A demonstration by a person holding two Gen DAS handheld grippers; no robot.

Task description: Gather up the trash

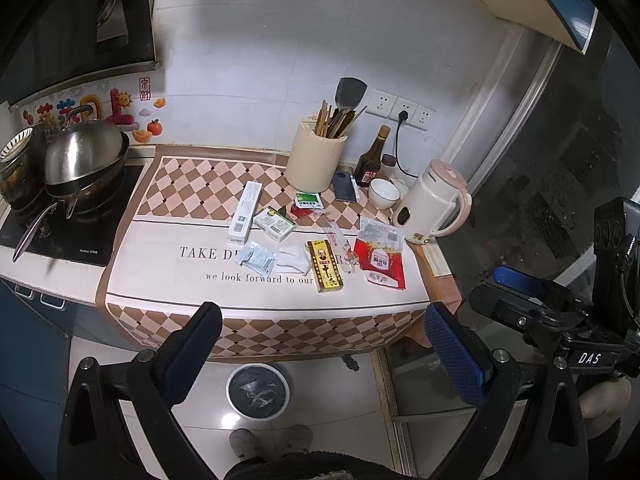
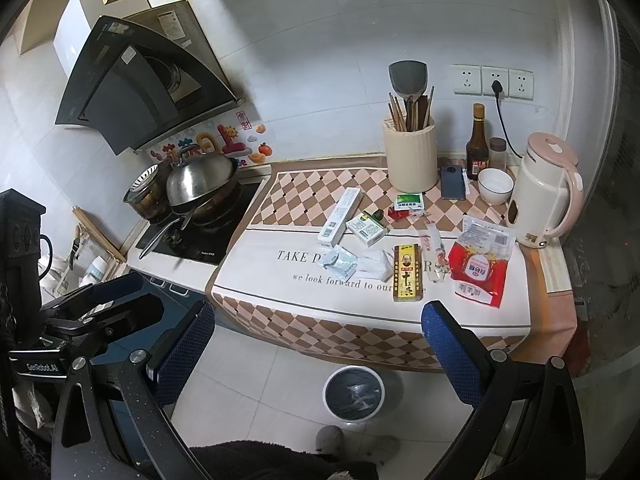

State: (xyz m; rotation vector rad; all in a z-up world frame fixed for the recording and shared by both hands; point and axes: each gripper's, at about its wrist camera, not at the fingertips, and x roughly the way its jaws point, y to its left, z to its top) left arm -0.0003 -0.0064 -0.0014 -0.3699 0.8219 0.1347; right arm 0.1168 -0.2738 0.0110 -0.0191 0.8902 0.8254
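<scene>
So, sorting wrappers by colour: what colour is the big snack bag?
Red and white snack bag, clearest in the right wrist view.

Left tool: two blue-padded fingers rising from the lower edge of its own view, jaws spread wide, nothing between them. Black frame arms run from the bottom corners.

Right tool: same build, blue-padded fingers spread wide, nothing held. It also shows at the right edge of the left view, level with the left tool.

Feet: two grey slippers at lower centre, on the floor.
</scene>
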